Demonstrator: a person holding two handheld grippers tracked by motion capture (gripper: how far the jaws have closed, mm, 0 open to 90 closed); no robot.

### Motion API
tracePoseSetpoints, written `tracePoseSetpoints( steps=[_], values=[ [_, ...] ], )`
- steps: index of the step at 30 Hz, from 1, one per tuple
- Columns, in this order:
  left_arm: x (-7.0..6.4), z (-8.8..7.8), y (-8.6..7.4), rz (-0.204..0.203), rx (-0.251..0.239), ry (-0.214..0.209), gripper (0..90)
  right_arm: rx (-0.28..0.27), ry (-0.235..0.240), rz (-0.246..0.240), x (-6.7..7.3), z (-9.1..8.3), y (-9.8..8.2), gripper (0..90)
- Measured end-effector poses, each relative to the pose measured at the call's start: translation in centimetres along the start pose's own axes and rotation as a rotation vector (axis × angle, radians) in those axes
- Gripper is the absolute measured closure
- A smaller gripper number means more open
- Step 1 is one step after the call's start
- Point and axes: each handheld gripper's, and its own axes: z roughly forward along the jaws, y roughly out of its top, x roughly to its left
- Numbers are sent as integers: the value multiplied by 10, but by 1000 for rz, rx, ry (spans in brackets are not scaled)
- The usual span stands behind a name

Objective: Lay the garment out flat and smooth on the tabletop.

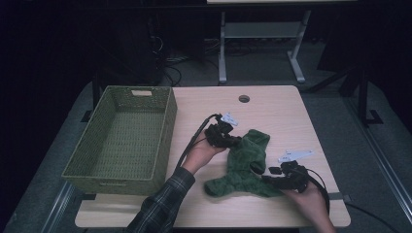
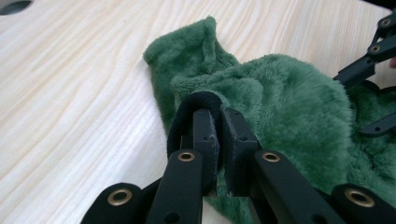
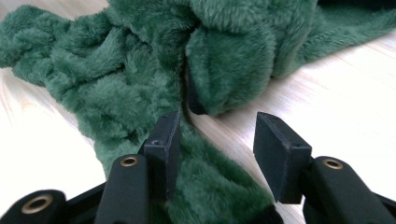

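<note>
A green fleece cloth lies crumpled on the wooden table, right of centre. My left gripper reaches its upper left edge from the left. Its jaws stand almost together, and a black loop at the cloth's edge curves over one tip and down between the pads. My right gripper comes in from the right at the cloth's lower edge, open. One of its pads rests against the fleece, with bare table and a fold with black trim ahead of the gap.
A green woven basket stands on the table's left side, nothing visible inside. A round cable hole sits near the far edge. The right gripper's linkage shows at the right of the left gripper view, close over the cloth.
</note>
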Motion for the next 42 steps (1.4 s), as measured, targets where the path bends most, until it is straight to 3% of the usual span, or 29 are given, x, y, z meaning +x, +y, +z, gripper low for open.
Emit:
tracePoseSetpoints(
  steps=[7,12,14,24,33,36,42],
  values=[
    [1,-8,-2,-10,-17,7,848,5,4,2,1,13,8,551],
    [1,-13,-5,-16,-26,7,849,3,14,41,-5,15,10,737],
    [1,-15,-6,-21,-32,10,848,-3,1,27,-7,14,10,795],
    [-4,-38,-21,-31,-45,33,848,-63,-59,-49,-13,-7,37,847],
    [-13,-43,-54,-32,44,92,848,-56,-40,-97,-18,-5,61,850],
    [-12,-41,-64,-64,59,96,849,-48,-26,-101,-22,1,66,852],
    [-8,-30,-81,-103,137,100,851,22,-8,-87,-30,20,64,858]
  ],
)
